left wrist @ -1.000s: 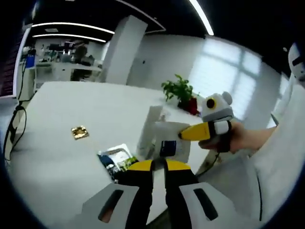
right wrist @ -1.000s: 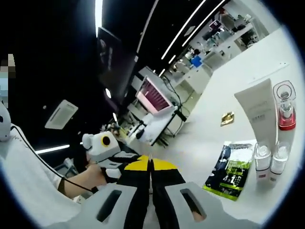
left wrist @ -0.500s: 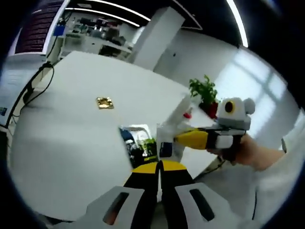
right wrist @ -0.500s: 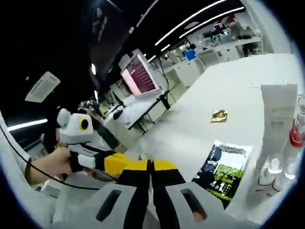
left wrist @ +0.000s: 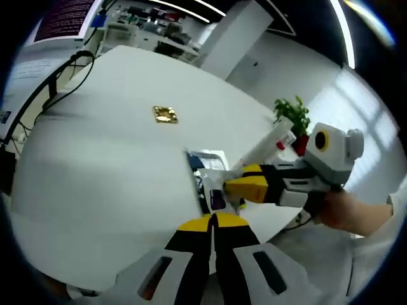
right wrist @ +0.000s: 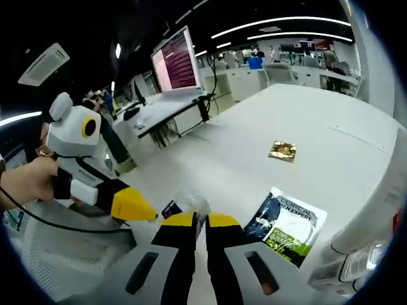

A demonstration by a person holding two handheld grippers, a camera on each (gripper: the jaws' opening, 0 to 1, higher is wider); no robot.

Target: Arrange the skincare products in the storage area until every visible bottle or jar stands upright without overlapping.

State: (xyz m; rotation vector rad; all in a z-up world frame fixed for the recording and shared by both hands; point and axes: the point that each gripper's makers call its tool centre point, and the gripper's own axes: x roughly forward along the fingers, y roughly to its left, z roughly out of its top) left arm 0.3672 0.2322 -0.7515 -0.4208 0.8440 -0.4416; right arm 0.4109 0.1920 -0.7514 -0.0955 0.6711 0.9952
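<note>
My left gripper (left wrist: pixel 213 222) is shut, its yellow tips low over the near edge of the white table (left wrist: pixel 108 165). My right gripper (left wrist: pixel 233 189) reaches in from the right, held by a hand (left wrist: pixel 343 211), close to a small bottle with a blue label (left wrist: pixel 217 199). A white tube (left wrist: pixel 268 142) and a red-capped bottle (left wrist: pixel 280 145) stand behind it. In the right gripper view my right gripper (right wrist: pixel 198 220) is shut just in front of a small clear-topped bottle (right wrist: pixel 193 204). The left gripper (right wrist: pixel 147 213) comes in from the left. A white tube (right wrist: pixel 376 213) and small clear-capped bottles (right wrist: pixel 356 265) stand at the right.
A dark green-and-white sachet (right wrist: pixel 286 223) lies flat on the table, also the sachet (left wrist: pixel 202 160) by the bottles. A small gold packet (right wrist: pixel 283 150) lies farther out, the same gold packet (left wrist: pixel 165 114) mid-table. A potted plant (left wrist: pixel 294 117) stands beyond. Desks and a screen (right wrist: pixel 173 62) lie behind.
Both views have tipped down toward the table and moved closer to it. The two grippers have drawn nearer to each other by the small bottle. Both stay shut.
</note>
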